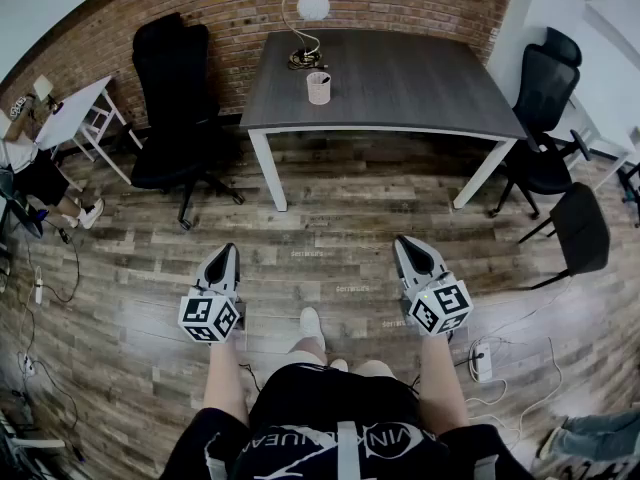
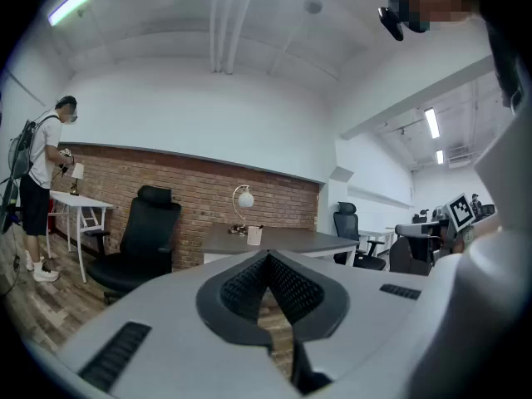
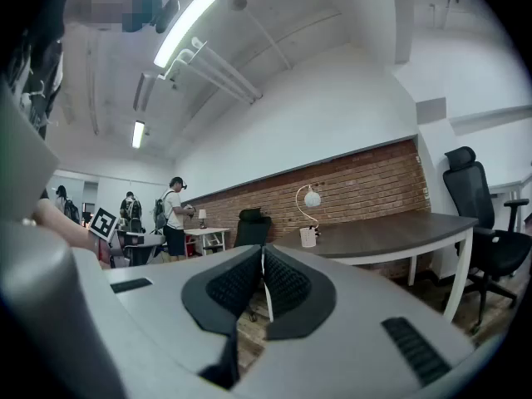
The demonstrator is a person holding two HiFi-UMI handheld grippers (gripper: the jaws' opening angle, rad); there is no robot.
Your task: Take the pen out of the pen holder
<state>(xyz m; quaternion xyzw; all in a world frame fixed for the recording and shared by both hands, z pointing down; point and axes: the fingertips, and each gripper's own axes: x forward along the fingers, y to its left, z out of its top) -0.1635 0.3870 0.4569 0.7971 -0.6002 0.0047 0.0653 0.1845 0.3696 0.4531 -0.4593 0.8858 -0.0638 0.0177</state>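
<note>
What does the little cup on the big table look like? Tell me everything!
The small pale, round pen holder cup stands upright and open-topped on the dark grey tabletop, near its back edge, just in front of the curved lamp with a white globe. Something dark, likely the pen, pokes above its rim.

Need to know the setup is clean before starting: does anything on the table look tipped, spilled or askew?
Nothing stands out. The pen holder stands upright on the table, close to the lamp, which is also upright. No spill or stray item shows on the tabletop.
</note>
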